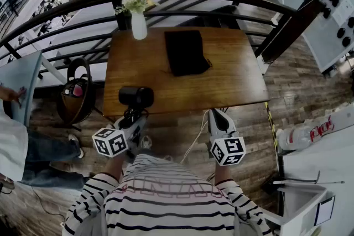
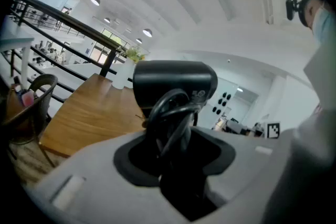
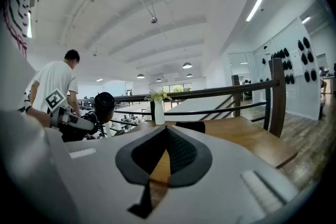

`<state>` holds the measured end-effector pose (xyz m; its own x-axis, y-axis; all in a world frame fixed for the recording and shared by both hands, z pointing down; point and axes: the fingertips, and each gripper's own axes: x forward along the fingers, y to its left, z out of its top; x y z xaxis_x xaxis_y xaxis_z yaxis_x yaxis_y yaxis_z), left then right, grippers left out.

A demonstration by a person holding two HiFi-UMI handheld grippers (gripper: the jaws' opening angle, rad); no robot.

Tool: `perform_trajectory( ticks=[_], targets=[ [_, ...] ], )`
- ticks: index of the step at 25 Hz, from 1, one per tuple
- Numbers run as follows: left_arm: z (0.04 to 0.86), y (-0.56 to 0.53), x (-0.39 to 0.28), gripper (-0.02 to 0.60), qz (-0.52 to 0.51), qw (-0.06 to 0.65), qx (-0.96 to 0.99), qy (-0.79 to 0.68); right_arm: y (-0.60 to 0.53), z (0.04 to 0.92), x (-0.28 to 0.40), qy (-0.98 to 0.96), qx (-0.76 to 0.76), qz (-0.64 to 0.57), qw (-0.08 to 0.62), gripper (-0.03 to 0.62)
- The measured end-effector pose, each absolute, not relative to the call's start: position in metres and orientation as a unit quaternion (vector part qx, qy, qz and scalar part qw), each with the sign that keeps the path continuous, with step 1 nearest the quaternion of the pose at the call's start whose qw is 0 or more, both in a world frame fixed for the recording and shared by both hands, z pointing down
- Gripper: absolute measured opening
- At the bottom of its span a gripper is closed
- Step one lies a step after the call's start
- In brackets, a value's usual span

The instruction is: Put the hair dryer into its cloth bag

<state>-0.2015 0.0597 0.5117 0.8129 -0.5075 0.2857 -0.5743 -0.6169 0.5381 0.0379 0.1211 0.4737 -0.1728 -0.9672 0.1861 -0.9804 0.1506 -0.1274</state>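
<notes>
Black and compact, the hair dryer [image 1: 136, 96] is sitting in the left gripper [image 1: 133, 118], which we are holding at the near left edge of the wooden tabletop [image 1: 232, 83]. The head view is showing only the barrel above the jaws. The left gripper view is supplying the detail: the jaws are standing partly apart and clamping the dryer's lower part together with its looped black cord [image 2: 169, 113].

The cloth bag [image 1: 185, 51], black and flat, is lying on the tabletop toward the far side, well apart from the hair dryer. A white vase [image 1: 139, 24] with flowers is standing upright near the far left corner.

The right gripper [image 1: 214, 114] is hovering off the near edge. Its own view is showing the jaws pressed together with nothing between them, and a dark strip of the bag beyond the tips.
</notes>
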Motion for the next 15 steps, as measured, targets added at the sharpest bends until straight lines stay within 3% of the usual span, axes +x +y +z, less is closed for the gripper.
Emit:
perform_trajectory(
  ticks=[15],
  targets=[
    [0.520, 0.039, -0.181, 0.166, 0.059, 0.334, 0.892, -0.299, 0.117, 0.480, 0.066, -0.749, 0.653, 0.112, 0.000, -0.002]
  ],
)
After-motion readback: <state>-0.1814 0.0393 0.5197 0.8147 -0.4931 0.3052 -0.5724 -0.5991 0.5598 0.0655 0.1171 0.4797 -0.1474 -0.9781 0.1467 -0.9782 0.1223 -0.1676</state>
